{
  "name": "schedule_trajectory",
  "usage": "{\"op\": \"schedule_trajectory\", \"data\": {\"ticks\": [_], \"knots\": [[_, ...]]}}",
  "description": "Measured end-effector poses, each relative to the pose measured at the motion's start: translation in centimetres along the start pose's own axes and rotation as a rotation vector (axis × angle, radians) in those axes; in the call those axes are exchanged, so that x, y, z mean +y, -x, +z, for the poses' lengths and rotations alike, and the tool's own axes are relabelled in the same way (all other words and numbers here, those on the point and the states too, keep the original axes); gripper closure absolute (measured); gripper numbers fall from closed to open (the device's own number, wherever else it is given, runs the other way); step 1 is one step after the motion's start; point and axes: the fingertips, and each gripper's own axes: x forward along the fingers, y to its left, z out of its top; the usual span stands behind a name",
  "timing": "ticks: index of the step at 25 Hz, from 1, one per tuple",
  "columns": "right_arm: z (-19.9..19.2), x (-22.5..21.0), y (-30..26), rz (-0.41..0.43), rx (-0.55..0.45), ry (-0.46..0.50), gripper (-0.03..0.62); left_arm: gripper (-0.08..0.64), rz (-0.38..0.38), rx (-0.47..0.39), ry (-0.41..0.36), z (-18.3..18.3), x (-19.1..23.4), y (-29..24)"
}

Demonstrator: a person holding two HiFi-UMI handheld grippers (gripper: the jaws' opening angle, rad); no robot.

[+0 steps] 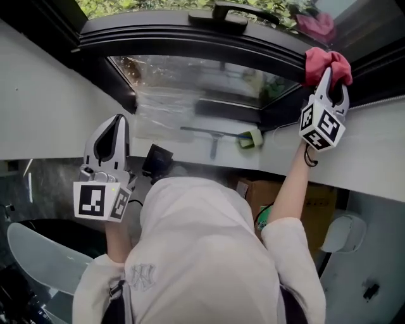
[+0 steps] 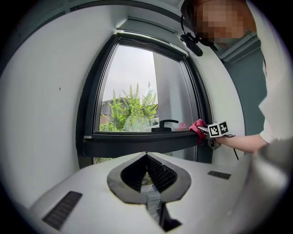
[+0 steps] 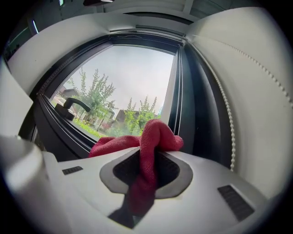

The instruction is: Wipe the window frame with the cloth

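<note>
Cloth [image 1: 319,60], red, woven, bunched in right gripper [image 1: 330,76], against dark window frame [image 1: 190,39]

So the window frame [image 1: 190,39] runs across the top of the head view, with the handle [image 1: 223,12] sitting on it at top centre. The cloth [image 1: 326,62] is at the upper right, on the frame, in the right gripper's [image 1: 333,81] jaws. The left gripper [image 1: 118,123] is at lower left, well apart from the frame.
</note>
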Motion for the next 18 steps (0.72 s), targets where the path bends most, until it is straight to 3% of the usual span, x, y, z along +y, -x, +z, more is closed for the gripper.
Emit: {"op": "schedule_trajectory", "data": {"ticks": [18], "knots": [[-0.05, 0.18, 0.01, -0.014, 0.001, -0.025, 0.508, 0.551, -0.036, 0.017, 0.026, -0.77, -0.63, -0.5]]}}
